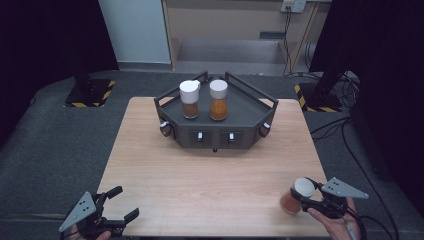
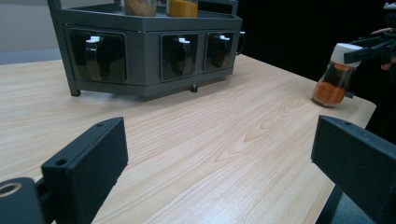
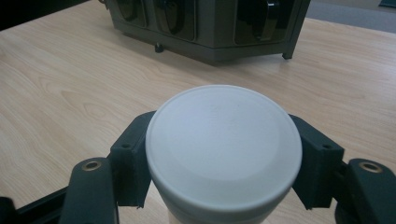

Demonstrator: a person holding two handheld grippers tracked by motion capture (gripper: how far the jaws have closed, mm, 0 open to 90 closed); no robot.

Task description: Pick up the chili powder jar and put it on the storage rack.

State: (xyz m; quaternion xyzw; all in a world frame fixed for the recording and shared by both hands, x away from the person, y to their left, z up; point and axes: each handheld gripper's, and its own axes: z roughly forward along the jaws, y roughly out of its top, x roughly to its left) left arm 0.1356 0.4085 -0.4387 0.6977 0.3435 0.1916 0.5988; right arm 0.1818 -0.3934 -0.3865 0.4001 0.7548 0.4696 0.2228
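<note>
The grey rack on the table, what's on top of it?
Two white-capped spice jars stand on the grey rack: the left jar holds brownish powder, the right jar orange. Their bases sit behind the rim.

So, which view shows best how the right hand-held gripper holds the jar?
The right gripper view: both pads press the jar's white lid from opposite sides. The left gripper view shows the jar tilted, its base on the table. The high view shows the right hand-held gripper small, at the table's near corner.

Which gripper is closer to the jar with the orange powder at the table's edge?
Right. The right gripper is clamped on the white cap of the tilted jar. The left gripper is open at the opposite near corner, far from it.
</note>
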